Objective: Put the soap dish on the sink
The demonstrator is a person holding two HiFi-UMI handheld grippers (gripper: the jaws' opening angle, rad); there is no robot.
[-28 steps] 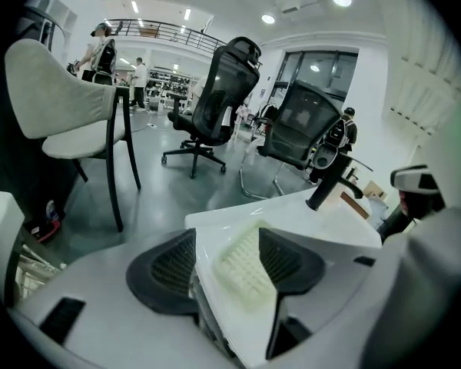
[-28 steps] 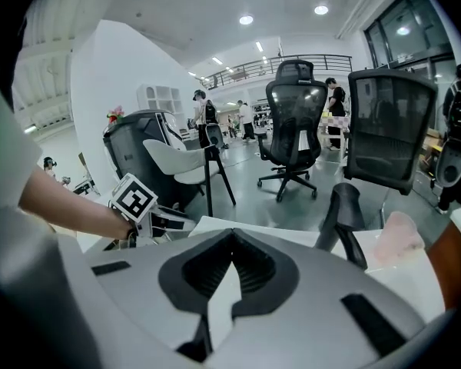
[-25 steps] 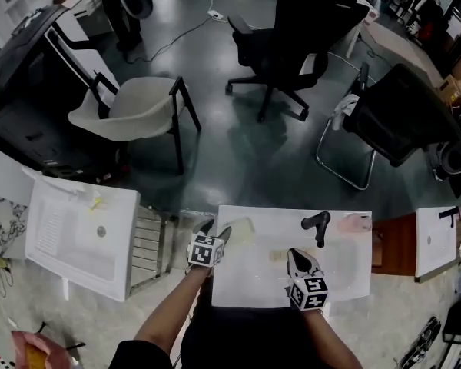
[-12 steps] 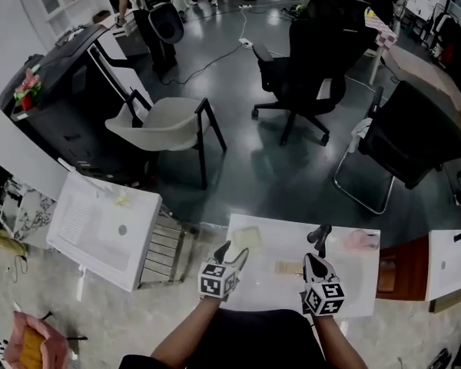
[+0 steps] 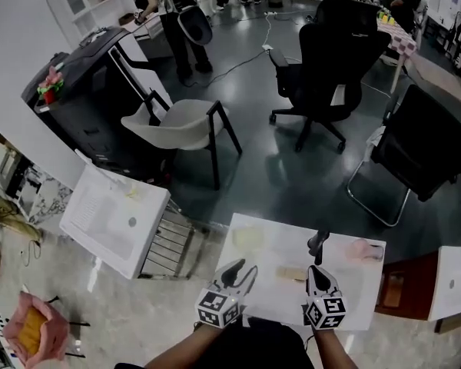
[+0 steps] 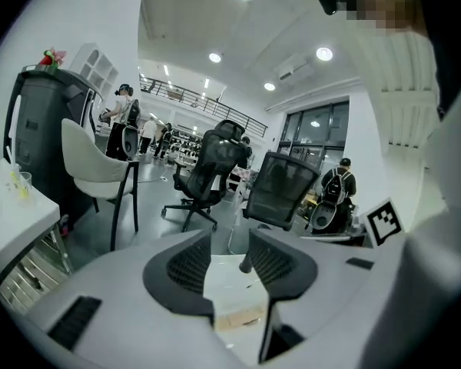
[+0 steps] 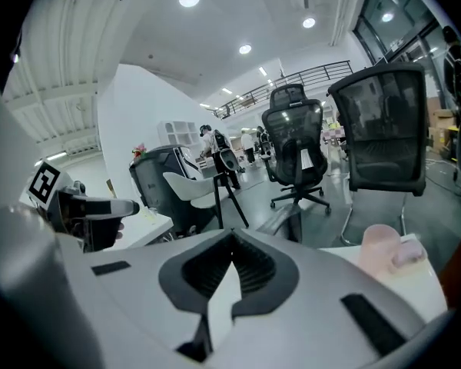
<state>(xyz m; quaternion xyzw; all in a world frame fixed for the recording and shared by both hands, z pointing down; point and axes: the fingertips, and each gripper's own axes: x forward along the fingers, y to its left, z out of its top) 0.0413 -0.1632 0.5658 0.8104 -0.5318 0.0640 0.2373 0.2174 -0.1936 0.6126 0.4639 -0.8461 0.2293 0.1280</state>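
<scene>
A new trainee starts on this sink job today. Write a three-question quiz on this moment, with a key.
1. What does the left gripper grip?
A) the tan bar
B) the faucet
C) nothing

2. True or false: in the head view, the pink item lies to the right of the black faucet.

3. Fill in: the tan bar lies on the white ____.

Key
1. C. Its jaws stand apart and have just been closing, with nothing between them.
2. True.
3. sink
</scene>
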